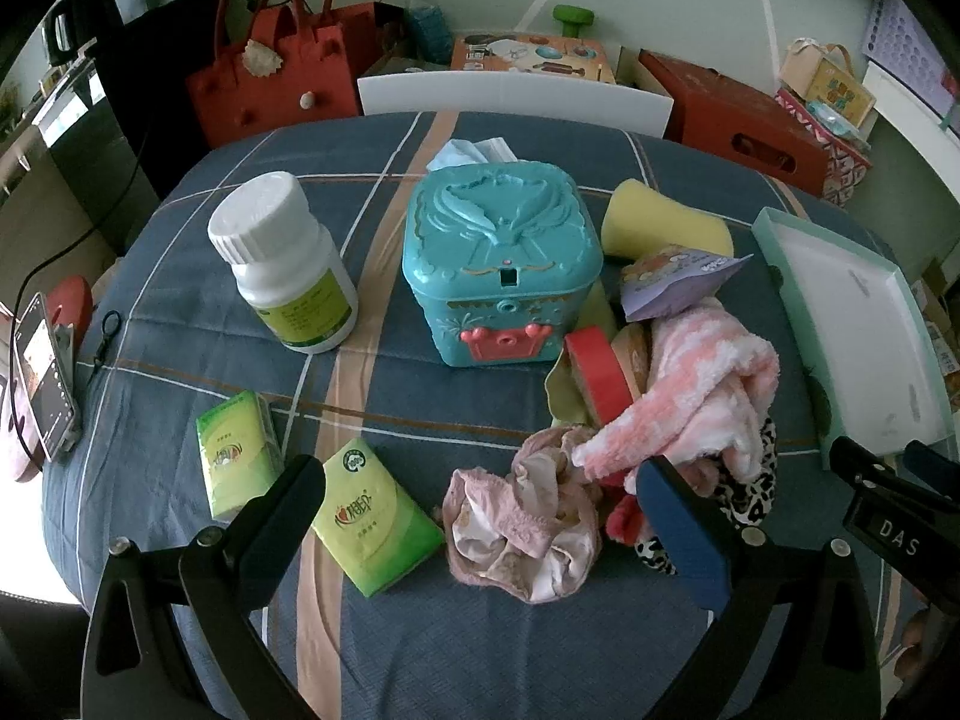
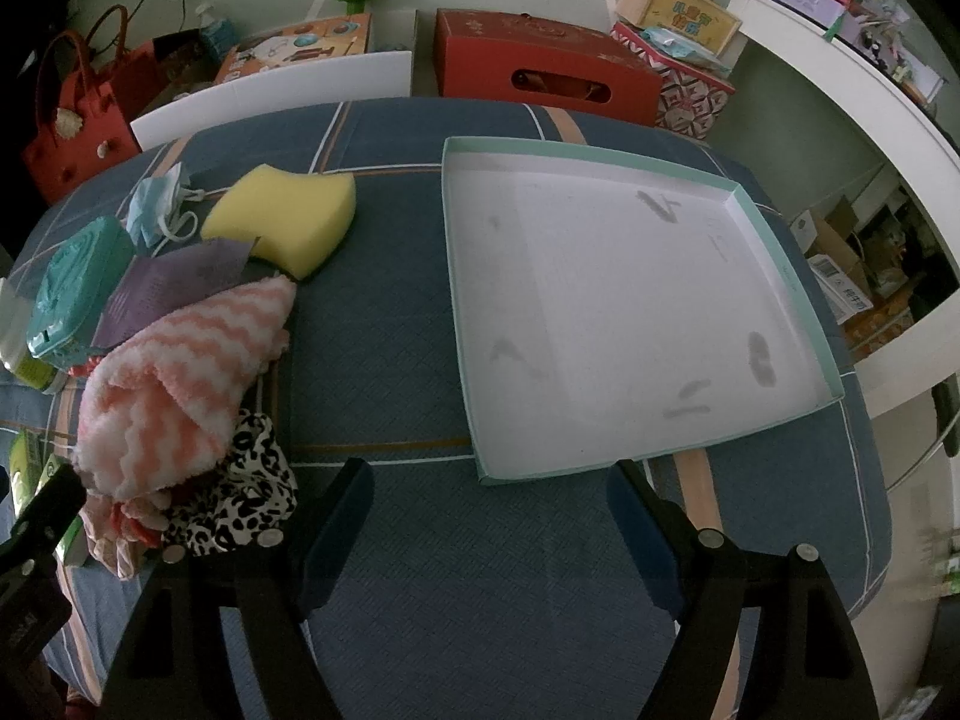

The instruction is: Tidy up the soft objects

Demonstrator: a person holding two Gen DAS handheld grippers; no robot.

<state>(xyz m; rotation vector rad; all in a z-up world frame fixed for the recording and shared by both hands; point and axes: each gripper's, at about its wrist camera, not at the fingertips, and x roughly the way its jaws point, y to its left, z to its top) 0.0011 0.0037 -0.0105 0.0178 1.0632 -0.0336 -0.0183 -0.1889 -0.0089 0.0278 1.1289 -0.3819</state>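
The left gripper (image 1: 480, 516) has a black frame with silver screws, and its two fingers carry dark blue pads (image 1: 678, 534). The right gripper (image 2: 489, 525) is built the same, and white letters "DAS" mark its body.

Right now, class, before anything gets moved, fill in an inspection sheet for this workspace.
Surface: table under a blue plaid cloth.
Job's things: pink striped towel, pink scrunchie, leopard scrunchie, yellow sponge, face mask; white tray holds nothing.
Clutter: teal box, pill bottle, two green tissue packs, red tape roll, purple packet.
Grippers: left gripper open, right gripper open, both holding nothing.
Cables: black cable by the phone.
Surroundings: red bag, red carton, stacked boxes.
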